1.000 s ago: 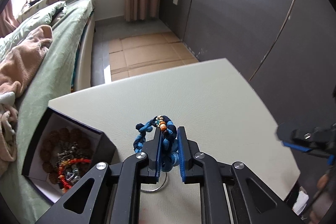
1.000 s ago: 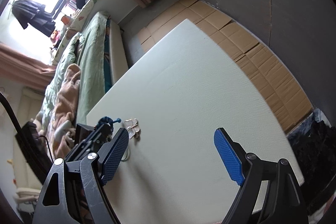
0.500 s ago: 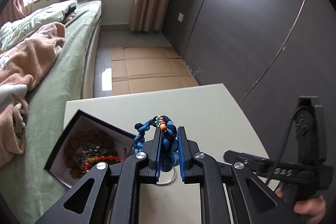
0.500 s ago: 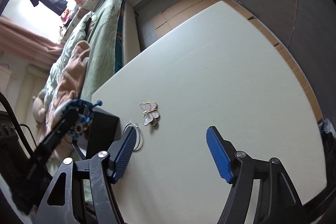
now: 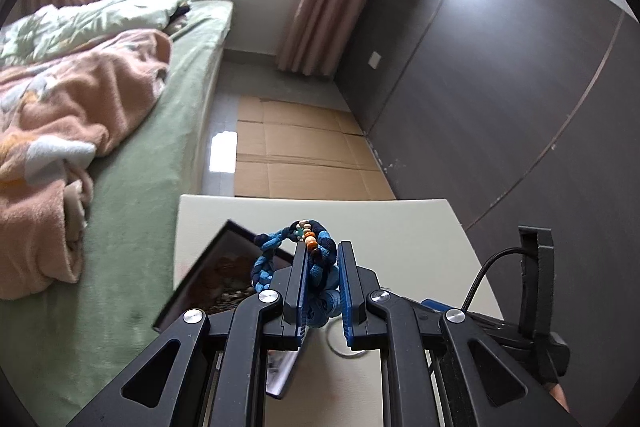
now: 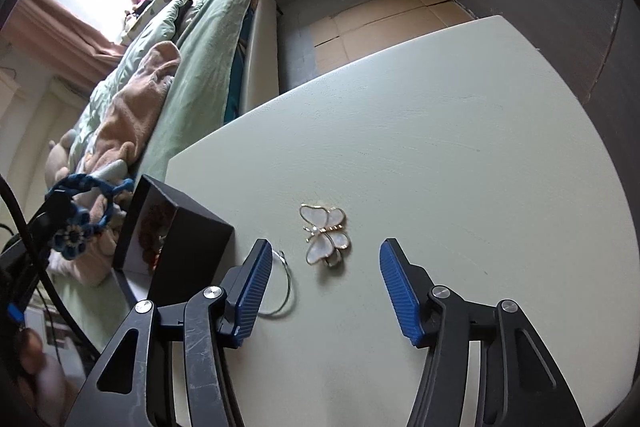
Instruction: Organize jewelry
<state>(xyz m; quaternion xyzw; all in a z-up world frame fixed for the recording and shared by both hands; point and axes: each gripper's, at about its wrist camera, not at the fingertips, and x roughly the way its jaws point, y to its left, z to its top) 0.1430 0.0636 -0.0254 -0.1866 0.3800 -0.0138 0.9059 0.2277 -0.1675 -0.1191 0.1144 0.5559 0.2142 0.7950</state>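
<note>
Your left claw is clamped on the blue braided bracelet, which loops up past the fingertips with a few orange and pale beads at its top; you are holding it in the air over or just beside the near rim of the black box, though from either view you cannot tell exactly which. That box sits at the left edge of the bench next to the bed, and it already holds some pieces: brown beads and a bit of red show inside, so part of the sorting looks done. Your right claw is spread wide and has nothing in it, hovering low over the bench with the white butterfly brooch lying between the lines of its two fingers, just ahead of the tips. A thin wire ring lies flat on the bench touching or just beside the left finger. So, as far as you can judge, the bracelet is not yet in the box, and the brooch and the ring are still out on the bench, waiting for you to collect them.
</note>
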